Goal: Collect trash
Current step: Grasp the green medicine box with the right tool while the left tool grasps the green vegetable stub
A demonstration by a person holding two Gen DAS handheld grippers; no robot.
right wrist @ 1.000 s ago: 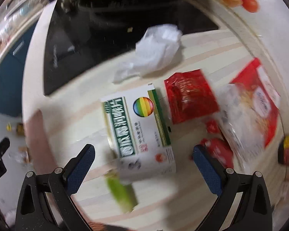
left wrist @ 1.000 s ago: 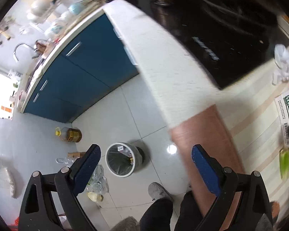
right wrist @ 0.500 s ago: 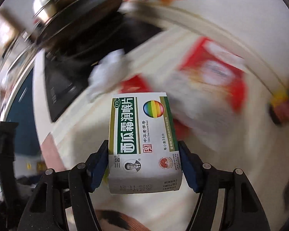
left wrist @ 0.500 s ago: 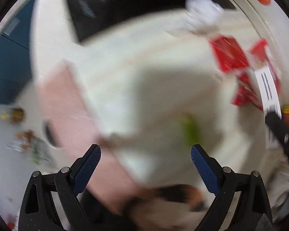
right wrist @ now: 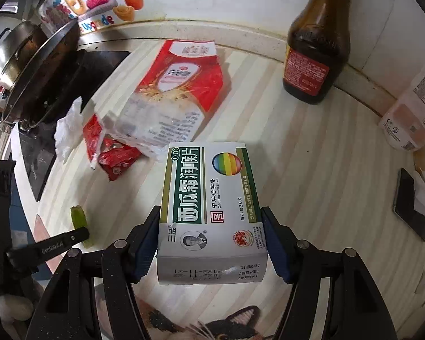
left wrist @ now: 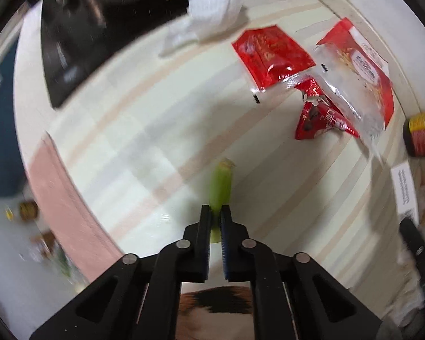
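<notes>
My left gripper (left wrist: 215,209) is shut on a green vegetable stalk (left wrist: 220,184) that lies on the striped counter (left wrist: 121,130); the stalk (right wrist: 80,221) and the left gripper's finger (right wrist: 62,240) also show in the right wrist view. My right gripper (right wrist: 211,221) is shut on a white and green medicine box (right wrist: 211,198), held just above the counter. More trash lies beyond: a crumpled white tissue (left wrist: 212,14), a red wrapper (left wrist: 272,55), a red-and-clear bag (left wrist: 357,79) and a small red packet (left wrist: 320,119).
A black stove (right wrist: 42,130) with a wok (right wrist: 34,56) stands at the left. A brown sauce bottle (right wrist: 317,42) and a white bottle (right wrist: 413,113) stand by the wall. A dark phone (right wrist: 409,204) lies at the right. Floor drops off beyond the counter edge (left wrist: 56,198).
My left gripper swung from the floor and bin to the counter and shut on the green stalk. My right gripper shut on the medicine box and lifted it.
</notes>
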